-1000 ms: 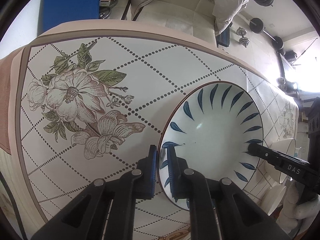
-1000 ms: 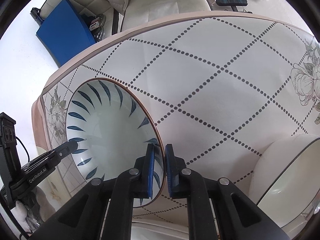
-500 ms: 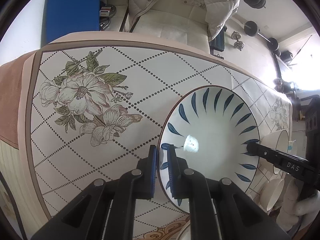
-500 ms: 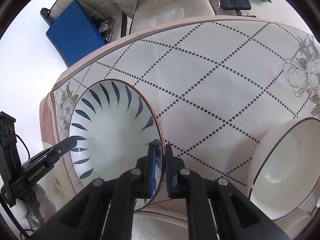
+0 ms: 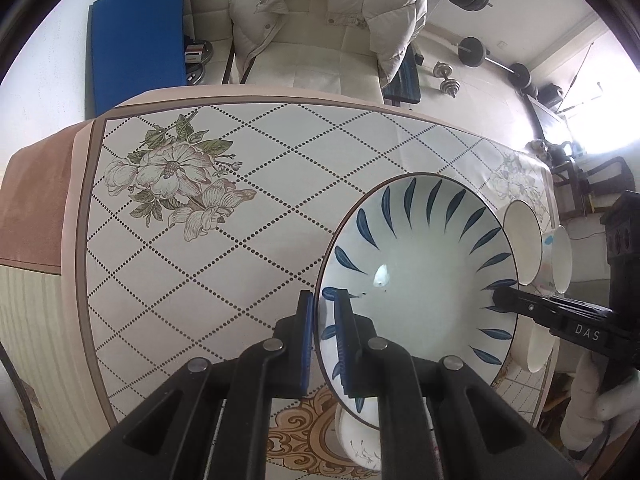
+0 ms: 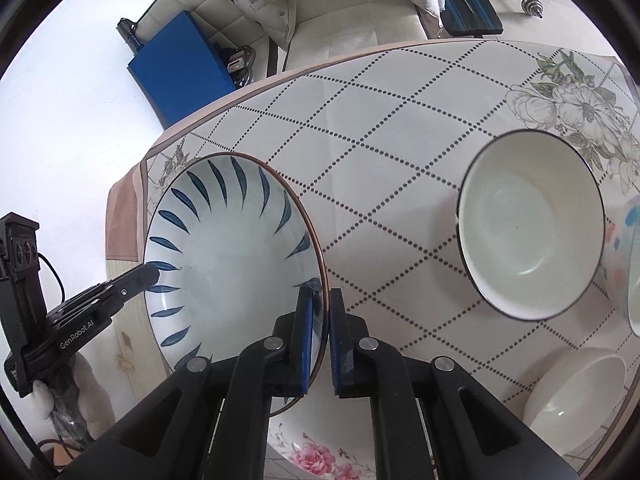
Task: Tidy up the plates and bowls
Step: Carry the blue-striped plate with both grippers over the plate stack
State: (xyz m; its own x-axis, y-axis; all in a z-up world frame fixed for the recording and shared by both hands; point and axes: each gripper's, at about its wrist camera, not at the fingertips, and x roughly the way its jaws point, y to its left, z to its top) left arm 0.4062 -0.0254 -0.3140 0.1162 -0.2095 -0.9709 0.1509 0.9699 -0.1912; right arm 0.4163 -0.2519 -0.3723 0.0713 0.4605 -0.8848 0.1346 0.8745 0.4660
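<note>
- L gripper: my jaws are pinched narrow on the near-left rim of the blue-leaf bowl, rim sandwiched btwn the blue pads
- R gripper: same story, jaws clamped narrow on the opposite rim of that bowl; one pad inside, one outside
- So I've got the bowl gripped from both sides, above the tablecloth, its shadow on the cloth a bit apart from the rim
- L view only: other gripper's finger tip reaching the bowl's far rim w/ a gloved hand behind it, plus a small white dish w/ faint print under the bowl's near edge, and a row of white bowls on edge-looking at far right, half hidden by the bowl
- R view only: a plain white bowl w/ dark rim sits open on the cloth, well apart from the held bowl; a spotted cup or bowl just beside it at frame edge; another white bowl nearer me; a rose-print plate below my jaws
- Both views: cream chair w/ puffy jacket beyond the table, blue mat against the wall
</note>
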